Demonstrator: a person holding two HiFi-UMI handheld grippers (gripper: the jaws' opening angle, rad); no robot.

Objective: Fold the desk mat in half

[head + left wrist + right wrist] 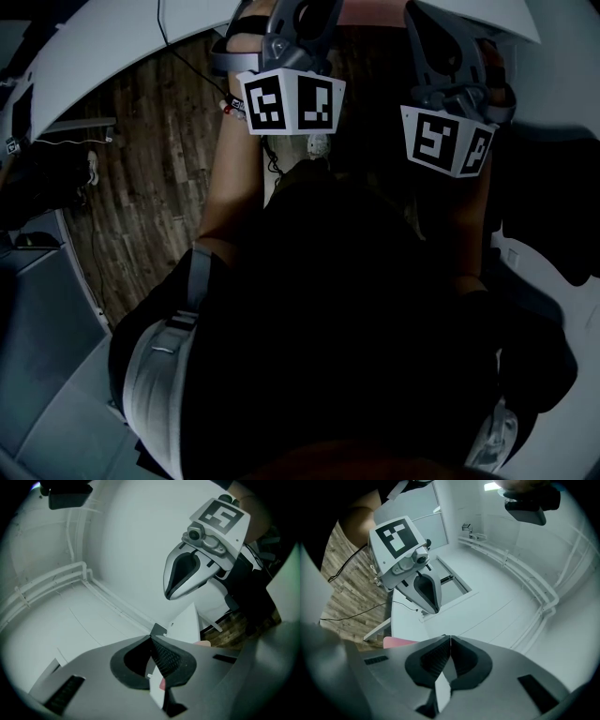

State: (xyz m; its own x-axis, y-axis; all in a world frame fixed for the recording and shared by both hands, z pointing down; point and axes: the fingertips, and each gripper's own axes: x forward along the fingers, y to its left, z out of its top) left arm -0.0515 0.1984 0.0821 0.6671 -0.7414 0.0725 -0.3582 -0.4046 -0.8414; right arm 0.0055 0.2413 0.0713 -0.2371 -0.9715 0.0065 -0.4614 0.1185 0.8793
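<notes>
Both grippers are held up side by side in front of a person in dark clothes. My left gripper (152, 639) has its jaws pressed together with nothing between them. My right gripper (450, 638) is shut and empty as well. Each shows in the other's view: the right gripper (171, 592) in the left gripper view, the left gripper (432, 607) in the right gripper view. In the head view only their marker cubes (289, 101) (448, 139) and bodies show. A thin pink edge (400, 642), perhaps the desk mat, peeks over my right gripper's body. I cannot tell more of it.
A white table (405, 616) stands below the grippers, over a wooden floor (155, 178) crossed by a black cable (351, 616). White walls carry pipes (529, 581). The person's dark torso (356, 319) fills the middle of the head view.
</notes>
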